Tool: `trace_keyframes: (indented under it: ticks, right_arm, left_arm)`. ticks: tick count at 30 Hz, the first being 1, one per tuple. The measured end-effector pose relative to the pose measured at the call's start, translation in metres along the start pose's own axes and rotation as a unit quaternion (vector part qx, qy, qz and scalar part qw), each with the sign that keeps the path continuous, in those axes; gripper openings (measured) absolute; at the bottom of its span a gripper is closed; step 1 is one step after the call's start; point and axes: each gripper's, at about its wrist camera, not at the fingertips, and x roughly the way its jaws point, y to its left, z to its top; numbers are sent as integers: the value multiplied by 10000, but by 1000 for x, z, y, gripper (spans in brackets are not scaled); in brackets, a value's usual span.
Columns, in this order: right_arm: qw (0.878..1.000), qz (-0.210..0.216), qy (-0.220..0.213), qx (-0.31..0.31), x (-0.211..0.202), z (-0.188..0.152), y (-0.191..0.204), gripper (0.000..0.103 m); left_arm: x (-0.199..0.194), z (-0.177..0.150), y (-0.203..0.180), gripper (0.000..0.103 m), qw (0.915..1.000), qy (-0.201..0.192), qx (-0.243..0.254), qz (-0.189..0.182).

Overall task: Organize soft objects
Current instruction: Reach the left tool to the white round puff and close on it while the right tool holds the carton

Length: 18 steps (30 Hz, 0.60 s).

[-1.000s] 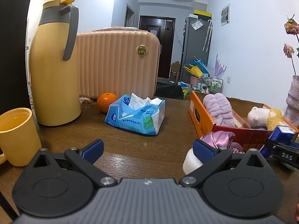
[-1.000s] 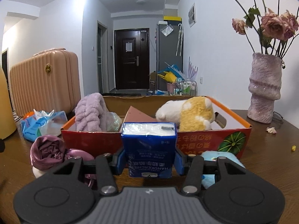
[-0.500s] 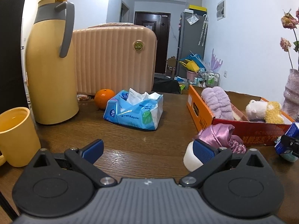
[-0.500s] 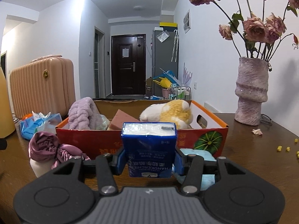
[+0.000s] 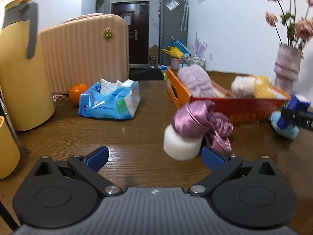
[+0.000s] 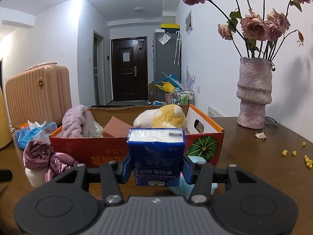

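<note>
My right gripper (image 6: 156,169) is shut on a blue handkerchief tissue pack (image 6: 156,156), held upright in front of the orange cardboard box (image 6: 203,146). Inside the box lie a lilac fluffy cloth (image 6: 77,123), a brown sponge (image 6: 117,127) and a white-and-yellow plush toy (image 6: 164,118). A light blue soft item (image 6: 187,188) lies on the table under the pack. My left gripper (image 5: 154,157) stands open above the table, just before a white foam roll (image 5: 181,146) topped by a purple satin cloth (image 5: 197,120). From the left wrist, the right gripper with the pack (image 5: 297,105) shows at far right.
A blue tissue bag (image 5: 111,101), an orange (image 5: 78,94), a yellow thermos (image 5: 21,68), a yellow mug (image 5: 6,148) and a pink suitcase (image 5: 86,52) stand at left. A vase of dried roses (image 6: 254,92) stands right of the box, with yellow crumbs (image 6: 293,153) nearby.
The left gripper has rolled and swung to the right, so the foam roll and purple cloth now sit nearer the middle of its view. The right gripper drew back slightly with the pack.
</note>
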Motion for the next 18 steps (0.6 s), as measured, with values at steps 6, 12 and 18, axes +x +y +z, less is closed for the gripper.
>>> trace_keyframes:
  ticks: [6,12,18]
  right_arm:
    - [9999,95,-28,-113,4,1,5,50]
    - [9998,152,-25,-125,7,2,5,50]
    - [9997,190,-10,-154,9,3,6,50]
  left_arm:
    - [22,-3,-15,103,9994,265,195,64]
    - [43,4,-29,103,9989,280,277,266]
    - [58,11,-31,103,9989,322,138,321]
